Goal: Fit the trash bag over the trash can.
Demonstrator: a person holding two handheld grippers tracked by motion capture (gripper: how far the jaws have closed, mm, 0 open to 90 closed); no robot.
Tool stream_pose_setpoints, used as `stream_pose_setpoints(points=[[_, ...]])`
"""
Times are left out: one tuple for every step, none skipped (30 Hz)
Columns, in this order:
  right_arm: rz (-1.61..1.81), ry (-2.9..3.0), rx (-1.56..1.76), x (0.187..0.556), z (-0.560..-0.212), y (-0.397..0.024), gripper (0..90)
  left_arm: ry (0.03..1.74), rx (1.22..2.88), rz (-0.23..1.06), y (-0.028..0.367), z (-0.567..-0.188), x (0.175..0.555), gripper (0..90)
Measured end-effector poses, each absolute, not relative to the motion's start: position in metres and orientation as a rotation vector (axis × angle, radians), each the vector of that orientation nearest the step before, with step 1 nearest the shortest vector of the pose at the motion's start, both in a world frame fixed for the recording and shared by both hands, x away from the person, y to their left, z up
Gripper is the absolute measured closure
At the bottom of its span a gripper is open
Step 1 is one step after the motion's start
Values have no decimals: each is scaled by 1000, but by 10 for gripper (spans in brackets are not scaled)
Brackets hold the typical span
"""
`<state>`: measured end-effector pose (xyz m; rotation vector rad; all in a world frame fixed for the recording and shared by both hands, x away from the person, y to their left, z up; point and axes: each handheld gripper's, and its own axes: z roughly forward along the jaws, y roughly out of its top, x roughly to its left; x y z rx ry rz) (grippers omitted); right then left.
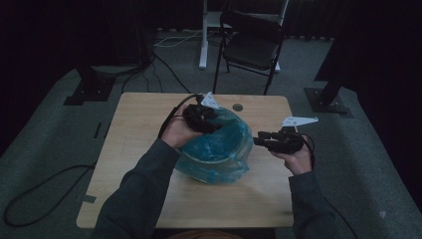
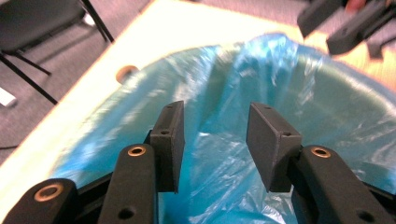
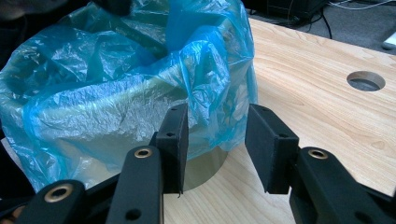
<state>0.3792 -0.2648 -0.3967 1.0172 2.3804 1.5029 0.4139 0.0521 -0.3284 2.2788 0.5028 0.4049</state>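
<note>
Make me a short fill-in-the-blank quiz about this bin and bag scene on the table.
1. The plastic bag lining the bin is ____ in colour.
2. The left gripper is held over the ____ of the bag.
3. The right gripper's jaws stand ____, with nothing gripped.
4. Beyond the table stands a black folding ____.

Missing words: blue; opening; open; chair

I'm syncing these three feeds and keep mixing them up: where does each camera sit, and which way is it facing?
High view: above the person's side, looking forward and down on the wooden table; both sleeves, hands, the left gripper and right gripper show.
Left gripper view: rides the left gripper, looking into the blue bag lining the bin; its open jaws show.
Right gripper view: rides the right gripper, facing the bin's side; its open jaws show.
Shared: all three see the blue bag and the table's round hole.
</note>
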Motion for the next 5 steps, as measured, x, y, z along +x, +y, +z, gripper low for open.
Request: stream_pose_setpoints(points=[[1504,2380,1017,379,-397,-265,589,510,2241,414,60,-324,411,570],[1505,2378,1018,379,-397,-265,589,513,2223,417,64,-321,410,570],[1506,2378,1018,380,-397,-265,588,516,2211,424,69,-319,409,569],[1502,2379,1021,380,-398,-266,588,525,2196,431,74,-316,407,568],[1502,2378,1021,380,-398,-267,587,530,2190,435,77,-315,406,566]])
